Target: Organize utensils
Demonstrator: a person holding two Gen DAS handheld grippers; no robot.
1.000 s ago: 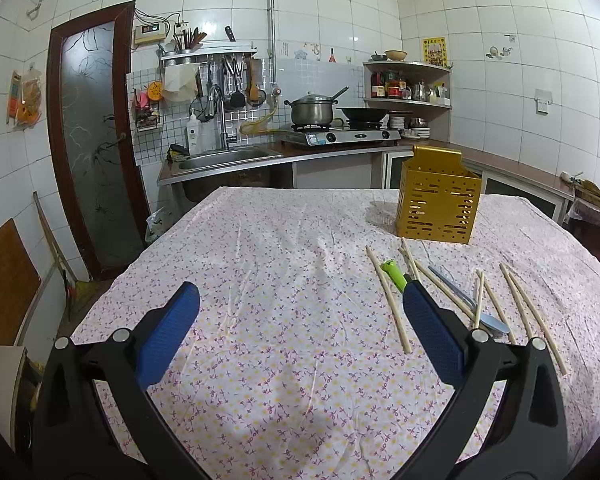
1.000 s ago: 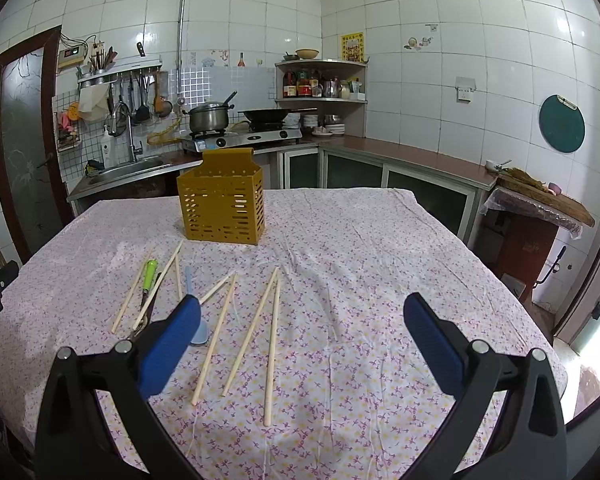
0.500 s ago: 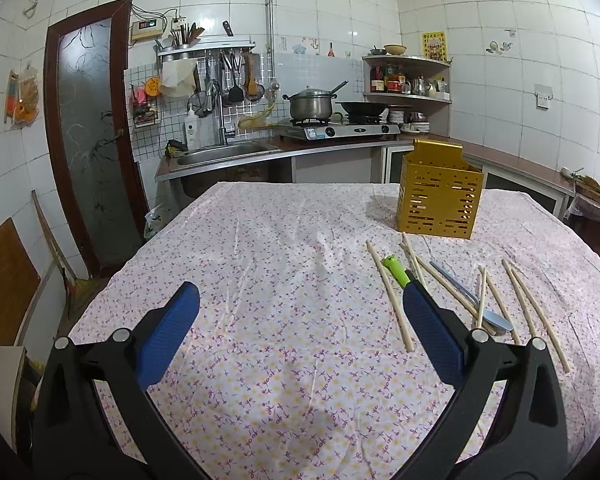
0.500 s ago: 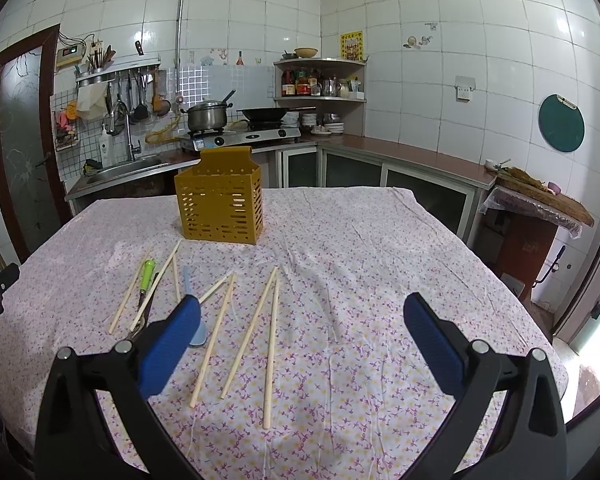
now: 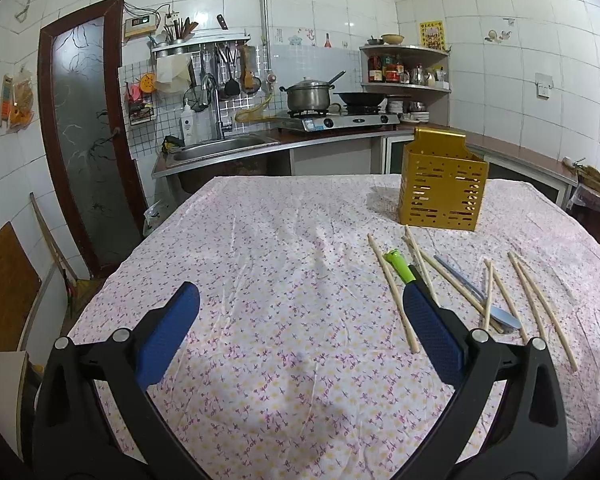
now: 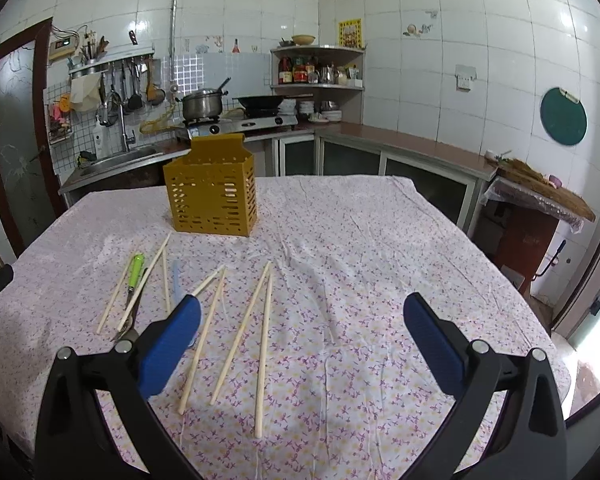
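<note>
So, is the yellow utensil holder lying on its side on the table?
No, the yellow utensil holder stands upright on the flowered tablecloth.

Mustard-yellow slotted basket [image 6: 211,205] at centre left, pale wooden chopsticks [image 6: 265,344], a white tablecloth [image 6: 360,248] with purple-and-yellow flowers, blue-padded black tongs [image 6: 300,320].

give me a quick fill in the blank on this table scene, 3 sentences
1. The slotted utensil holder standing on the tablecloth is ____ in colour.
2. The tool lying among the chopsticks has a ____ handle.
3. Both the left gripper and the right gripper have jaws that are ____.

Missing words: yellow; green; open
</note>
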